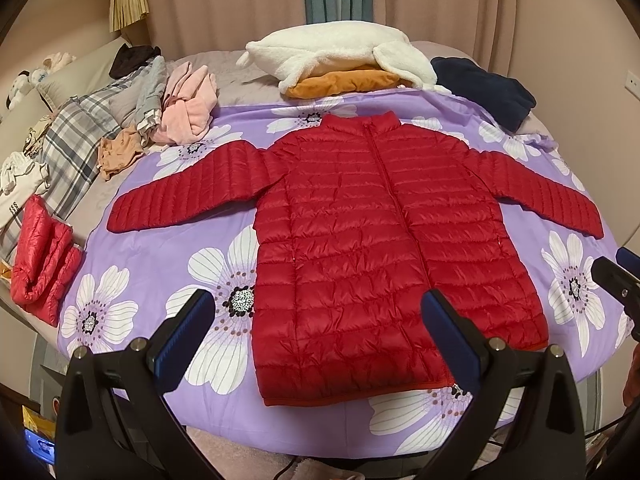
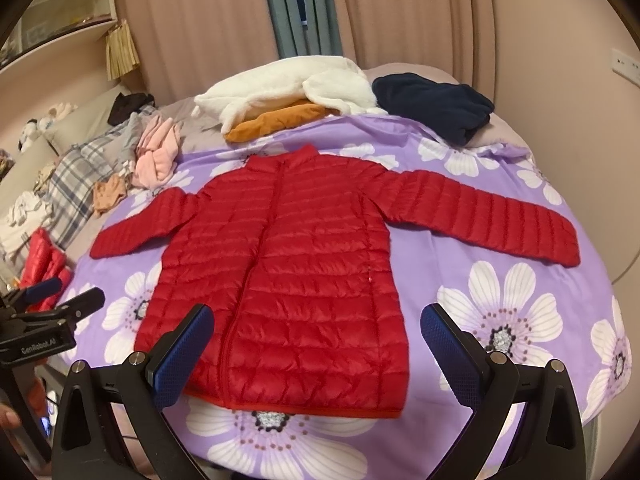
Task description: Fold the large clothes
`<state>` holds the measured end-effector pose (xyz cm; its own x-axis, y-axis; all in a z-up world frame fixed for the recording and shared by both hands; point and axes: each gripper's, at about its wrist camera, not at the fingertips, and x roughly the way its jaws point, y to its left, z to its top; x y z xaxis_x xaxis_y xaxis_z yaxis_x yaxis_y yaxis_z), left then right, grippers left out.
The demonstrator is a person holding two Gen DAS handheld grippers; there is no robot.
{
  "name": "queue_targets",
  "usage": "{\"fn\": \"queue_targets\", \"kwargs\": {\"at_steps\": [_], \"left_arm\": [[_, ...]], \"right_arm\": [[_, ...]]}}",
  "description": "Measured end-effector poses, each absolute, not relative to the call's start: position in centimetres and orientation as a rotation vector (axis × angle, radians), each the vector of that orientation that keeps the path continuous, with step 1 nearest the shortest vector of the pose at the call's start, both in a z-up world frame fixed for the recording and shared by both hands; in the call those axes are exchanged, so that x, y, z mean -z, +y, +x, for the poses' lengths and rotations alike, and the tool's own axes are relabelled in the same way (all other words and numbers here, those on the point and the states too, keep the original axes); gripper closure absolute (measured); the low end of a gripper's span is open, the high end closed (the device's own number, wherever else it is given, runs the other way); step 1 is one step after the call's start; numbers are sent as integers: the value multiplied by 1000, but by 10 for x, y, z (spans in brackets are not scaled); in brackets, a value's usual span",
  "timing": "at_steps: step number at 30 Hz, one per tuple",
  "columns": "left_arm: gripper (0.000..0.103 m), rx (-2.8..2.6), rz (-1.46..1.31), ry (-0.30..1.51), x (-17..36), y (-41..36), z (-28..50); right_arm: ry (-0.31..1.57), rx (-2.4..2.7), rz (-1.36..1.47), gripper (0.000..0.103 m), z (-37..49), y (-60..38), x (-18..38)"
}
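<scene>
A red quilted down jacket (image 1: 360, 240) lies flat, front up and zipped, with both sleeves spread out, on a purple sheet with white flowers (image 1: 160, 260). It also shows in the right wrist view (image 2: 280, 272). My left gripper (image 1: 316, 320) is open and empty, held above the jacket's hem, left of centre. My right gripper (image 2: 316, 328) is open and empty above the hem's right part. The right gripper's fingers show at the right edge of the left wrist view (image 1: 616, 280); the left gripper shows at the left of the right wrist view (image 2: 60, 308).
A folded red down garment (image 1: 40, 264) lies at the bed's left edge. A pile of pink, grey and plaid clothes (image 1: 160, 104) sits at the back left. A white fleece on an orange garment (image 1: 340, 64) and a navy garment (image 1: 484, 88) lie at the back.
</scene>
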<state>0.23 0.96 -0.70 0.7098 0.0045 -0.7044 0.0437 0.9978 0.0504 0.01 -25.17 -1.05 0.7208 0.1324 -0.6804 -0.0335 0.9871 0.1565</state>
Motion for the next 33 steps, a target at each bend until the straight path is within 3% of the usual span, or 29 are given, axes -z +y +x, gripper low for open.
{"fn": "queue_targets", "kwargs": {"at_steps": [12, 17, 24, 33], "left_arm": [[0, 61, -2, 761, 17, 15, 16], [0, 176, -255, 854, 53, 30, 59], [0, 316, -681, 823, 98, 61, 95], [0, 301, -648, 824, 99, 59, 142]], "right_arm": [[738, -183, 280, 1, 9, -270, 22], [749, -277, 607, 1, 33, -323, 70], [684, -39, 754, 1, 57, -418, 125], [584, 186, 944, 1, 110, -530, 160]]}}
